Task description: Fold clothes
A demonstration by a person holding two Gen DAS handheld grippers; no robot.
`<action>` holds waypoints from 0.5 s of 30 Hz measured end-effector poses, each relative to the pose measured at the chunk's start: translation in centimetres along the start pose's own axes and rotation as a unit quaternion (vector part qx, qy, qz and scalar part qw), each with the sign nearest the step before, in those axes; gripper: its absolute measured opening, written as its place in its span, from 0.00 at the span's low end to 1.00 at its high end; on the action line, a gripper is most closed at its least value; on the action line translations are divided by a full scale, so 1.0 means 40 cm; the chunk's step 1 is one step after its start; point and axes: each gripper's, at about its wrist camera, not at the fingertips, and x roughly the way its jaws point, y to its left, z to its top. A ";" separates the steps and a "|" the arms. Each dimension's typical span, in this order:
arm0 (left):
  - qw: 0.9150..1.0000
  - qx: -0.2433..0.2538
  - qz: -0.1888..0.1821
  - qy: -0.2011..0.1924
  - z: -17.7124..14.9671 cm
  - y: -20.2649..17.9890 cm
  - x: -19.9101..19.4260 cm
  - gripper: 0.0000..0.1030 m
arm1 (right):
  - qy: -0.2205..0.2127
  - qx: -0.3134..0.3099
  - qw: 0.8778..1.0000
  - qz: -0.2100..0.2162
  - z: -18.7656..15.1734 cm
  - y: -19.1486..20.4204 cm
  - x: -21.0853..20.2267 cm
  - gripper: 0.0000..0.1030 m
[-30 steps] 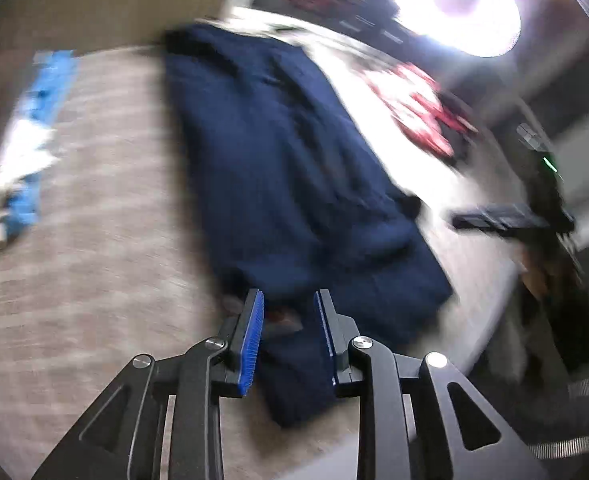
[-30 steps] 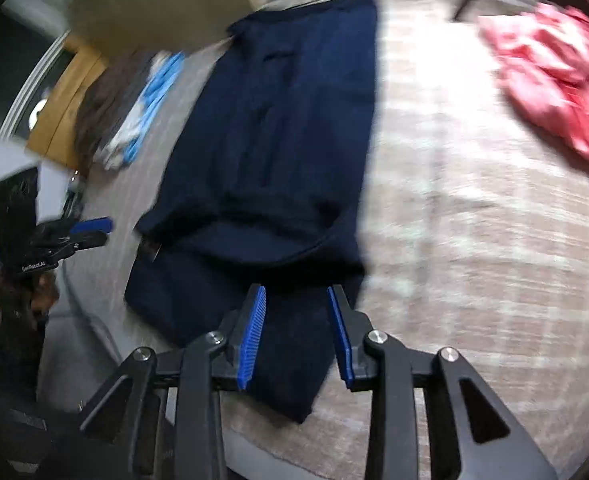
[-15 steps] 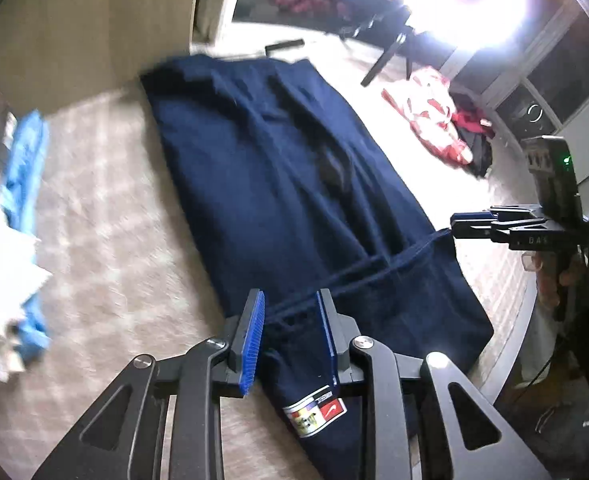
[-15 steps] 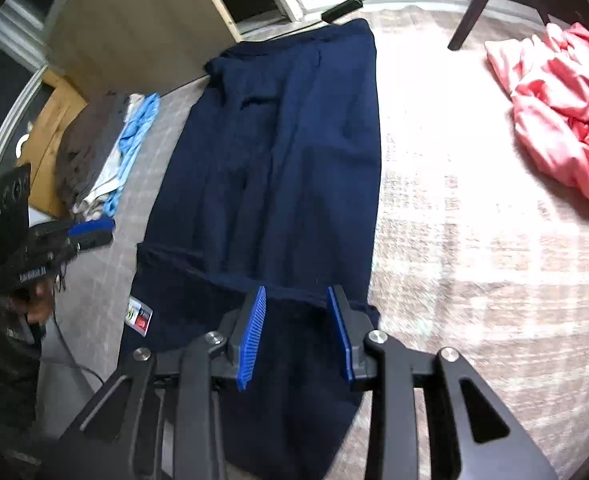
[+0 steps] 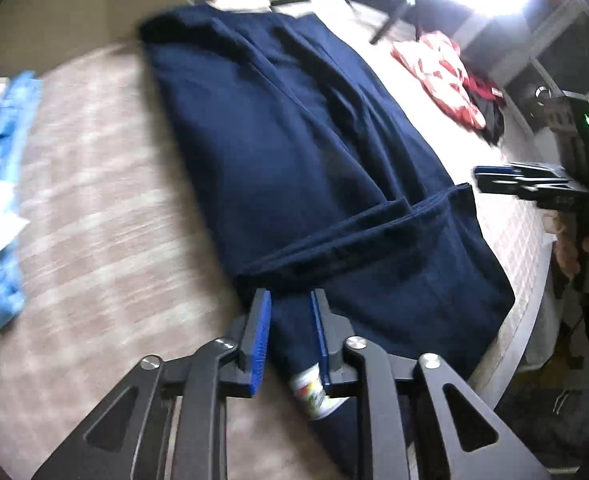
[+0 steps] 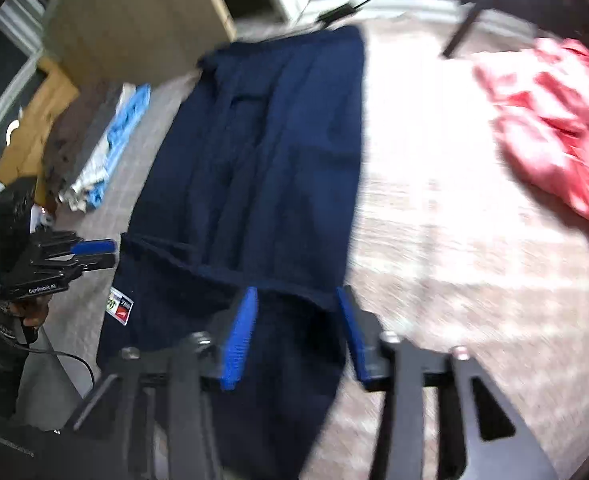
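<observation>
A navy garment [image 5: 294,140] lies lengthwise on a pale plaid surface [image 6: 454,260]. Its near part is folded over, leaving a hem ridge [image 5: 354,236] across it. A small white and red label [image 6: 120,306] shows near its left edge. My left gripper [image 5: 290,300] hovers over the near left part with a narrow gap between its jaws; the cloth lies under them, not pinched. In the right wrist view the left gripper [image 6: 112,251] sits just off the cloth's left corner. My right gripper [image 6: 296,296] is above the near right part, jaws opening, cloth below them but not pressed.
A crumpled pink-red garment [image 6: 554,140] lies to the right on the surface. Blue and white clothes [image 6: 122,128] are piled at the left beside a brown item. A tan board stands at the far end. A dark stand leg [image 6: 460,36] rises at the back right.
The near part of the navy garment, bunched at both grippers a second ago, now lies flat. The right jaws have spread wider. The left gripper has shifted slightly over the cloth.
</observation>
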 end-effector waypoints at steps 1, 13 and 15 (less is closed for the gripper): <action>1.000 -0.002 0.004 -0.001 -0.022 -0.001 -0.016 0.27 | -0.006 0.008 1.000 -0.005 -0.024 -0.014 -0.030 0.55; 0.997 -0.058 -0.031 0.047 -0.252 -0.105 0.032 0.35 | 0.067 0.051 0.996 0.031 -0.277 0.024 0.028 0.55; 0.997 -0.064 -0.026 0.038 -0.255 -0.111 0.039 0.34 | 0.068 0.047 0.996 0.034 -0.279 0.028 0.038 0.55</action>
